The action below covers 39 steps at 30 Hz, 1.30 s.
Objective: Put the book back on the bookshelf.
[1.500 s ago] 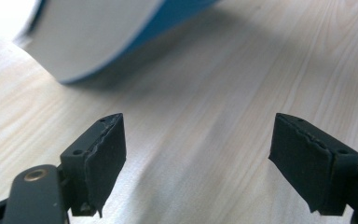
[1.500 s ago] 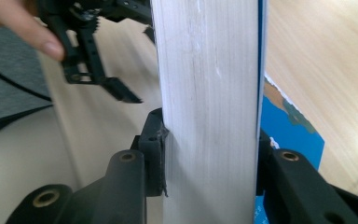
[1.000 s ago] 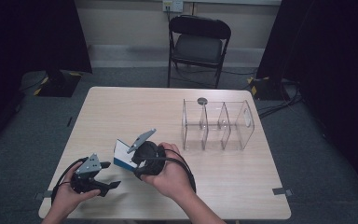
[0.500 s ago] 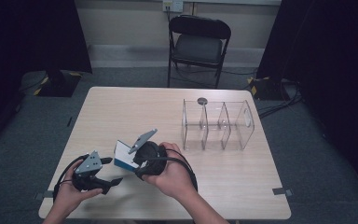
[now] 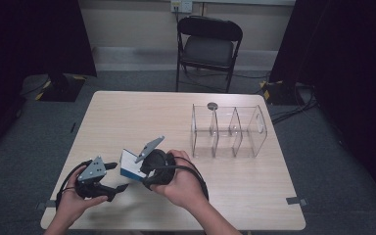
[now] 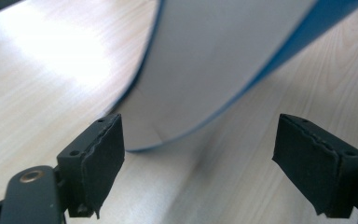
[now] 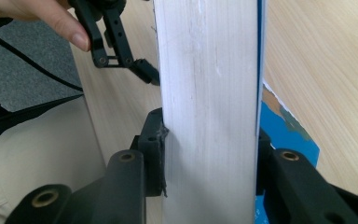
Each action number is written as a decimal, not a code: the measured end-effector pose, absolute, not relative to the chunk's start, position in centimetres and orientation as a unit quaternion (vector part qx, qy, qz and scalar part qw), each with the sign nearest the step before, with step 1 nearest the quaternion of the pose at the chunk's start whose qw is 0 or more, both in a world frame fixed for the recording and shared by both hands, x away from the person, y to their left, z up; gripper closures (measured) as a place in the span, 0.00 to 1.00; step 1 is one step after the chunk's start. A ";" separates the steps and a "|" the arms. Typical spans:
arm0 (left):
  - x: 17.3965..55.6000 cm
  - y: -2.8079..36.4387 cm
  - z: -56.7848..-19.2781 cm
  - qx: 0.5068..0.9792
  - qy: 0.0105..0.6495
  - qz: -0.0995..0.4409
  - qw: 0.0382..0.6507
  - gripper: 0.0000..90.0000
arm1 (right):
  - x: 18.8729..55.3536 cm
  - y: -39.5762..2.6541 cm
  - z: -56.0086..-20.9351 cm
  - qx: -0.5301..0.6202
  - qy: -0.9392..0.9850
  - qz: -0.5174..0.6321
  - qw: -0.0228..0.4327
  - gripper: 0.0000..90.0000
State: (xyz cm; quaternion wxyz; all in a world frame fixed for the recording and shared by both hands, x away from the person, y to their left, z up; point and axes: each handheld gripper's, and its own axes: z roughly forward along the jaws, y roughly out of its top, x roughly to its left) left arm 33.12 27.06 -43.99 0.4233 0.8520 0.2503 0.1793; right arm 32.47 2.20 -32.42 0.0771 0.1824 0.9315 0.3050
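Held object: a blue-and-white book (image 5: 131, 165), clamped across its white page block between the jaws of the right hand-held gripper (image 7: 209, 154); it stands on edge at the near-left part of the bench (image 5: 142, 117).
Left hand-held gripper (image 6: 198, 158): jaws apart, the pads clear of the book's lower corner, which hangs just ahead of the gap.
Slip risk: the right grip bears on loose page edges, so the cover could likely sag or the book twist if it is lifted or tilted.
Collision risk: the left jaws stand near the corner; closing off-centre could probably crease the cover or knock the book askew.
Likely destination: a clear divided organizer (image 5: 229, 130), well apart at the far right; this is a guess.
Hidden: the book's title and front face; its resting edge, behind the right hand (image 5: 183, 183).
Unclear: whether the book touches the bench or hangs just above it.
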 end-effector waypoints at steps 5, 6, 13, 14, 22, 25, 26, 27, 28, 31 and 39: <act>33.1 26.9 -43.2 0.848 0.233 0.176 0.442 0.18 | 32.4 1.9 -31.6 0.185 0.934 0.300 0.061 0.68; 33.0 26.7 -43.1 0.849 0.227 0.177 0.443 0.18 | 32.4 1.9 -31.4 0.184 0.934 0.299 0.059 0.68; 32.9 26.1 -42.9 0.851 0.208 0.179 0.448 0.18 | 32.6 2.0 -31.0 0.181 0.938 0.292 0.044 0.68; 33.0 26.2 -42.9 0.848 0.210 0.178 0.453 0.18 | 32.7 2.0 -30.9 0.181 0.939 0.290 0.044 0.68; 33.3 25.5 -42.4 0.848 0.192 0.173 0.464 0.18 | 33.0 2.1 -30.8 0.174 0.941 0.288 0.039 0.68; 33.4 24.9 -42.3 0.848 0.170 0.182 0.467 0.18 | 33.1 2.0 -30.8 0.175 0.941 0.288 0.037 0.68; 33.4 24.8 -42.3 0.849 0.165 0.181 0.468 0.19 | 33.1 2.0 -30.8 0.175 0.940 0.289 0.039 0.68; 33.5 24.7 -42.3 0.849 0.162 0.180 0.469 0.19 | 33.1 2.0 -30.8 0.175 0.940 0.289 0.039 0.68; 33.4 24.5 -42.4 0.846 0.158 0.178 0.477 0.21 | 33.2 2.0 -30.8 0.173 0.940 0.291 0.038 0.68; 33.5 24.0 -42.4 0.847 0.145 0.187 0.477 0.23 | 33.3 2.0 -30.7 0.168 0.941 0.290 0.037 0.68; 34.1 23.6 -42.1 0.859 0.114 0.146 0.478 0.48 | 33.6 1.7 -30.6 0.138 0.948 0.281 0.049 0.66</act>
